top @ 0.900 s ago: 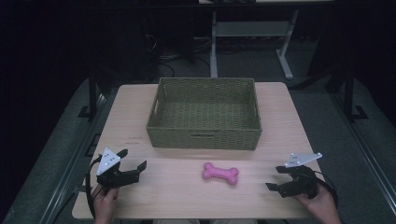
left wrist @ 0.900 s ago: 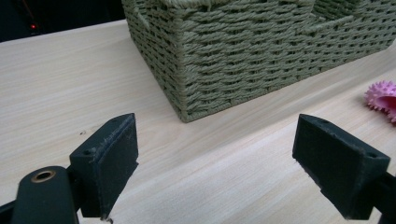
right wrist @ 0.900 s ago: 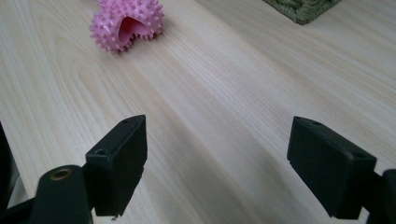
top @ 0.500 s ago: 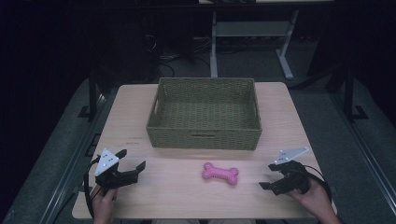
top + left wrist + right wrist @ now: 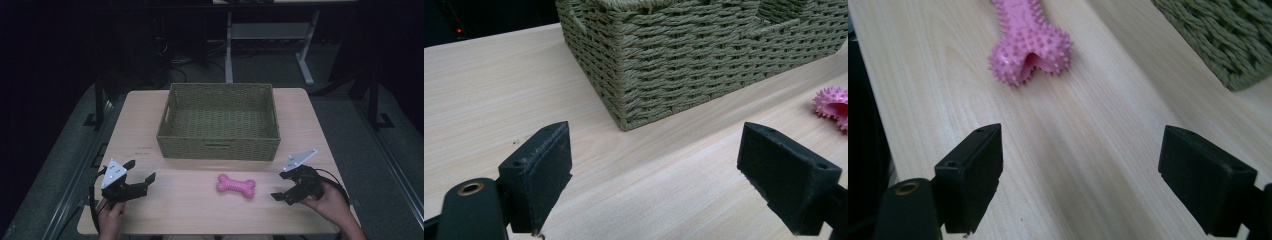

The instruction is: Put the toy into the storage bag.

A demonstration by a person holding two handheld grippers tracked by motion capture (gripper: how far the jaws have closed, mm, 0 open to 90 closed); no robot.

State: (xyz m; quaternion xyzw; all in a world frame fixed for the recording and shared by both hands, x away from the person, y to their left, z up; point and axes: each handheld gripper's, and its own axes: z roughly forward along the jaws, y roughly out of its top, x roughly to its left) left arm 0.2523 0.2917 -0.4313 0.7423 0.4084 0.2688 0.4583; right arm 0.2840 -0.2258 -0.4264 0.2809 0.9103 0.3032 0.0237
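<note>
The pink spiked bone toy [image 5: 236, 185] lies flat on the worktop [image 5: 200, 210] near the front edge, slightly right of centre, just in front of the woven basket [image 5: 218, 148] and clear of it. The basket stands at the middle of the worktop toward the far edge, and its visible floor holds nothing.

The right gripper [image 5: 290, 186] sits low near the front right corner, pointed at the toy's nearer lobed end. Its fingers [image 5: 970, 175] are spread wide with bare wood between them; in the right gripper view the toy [image 5: 1029, 50] lies ahead of them, apart. That alignment suggests a reach for the toy, probably to carry it into the basket.

The left gripper [image 5: 139, 180] rests near the front left corner, well apart from the toy. Its fingers [image 5: 539, 175] are likewise spread and hold nothing, aimed toward the basket's near corner [image 5: 624, 100]; it appears to be waiting.

Limits: in the left gripper view the frame edge cuts off all but a spiked tip of the toy [image 5: 831, 105]. The surroundings beyond the worktop are too dark to assess.
</note>
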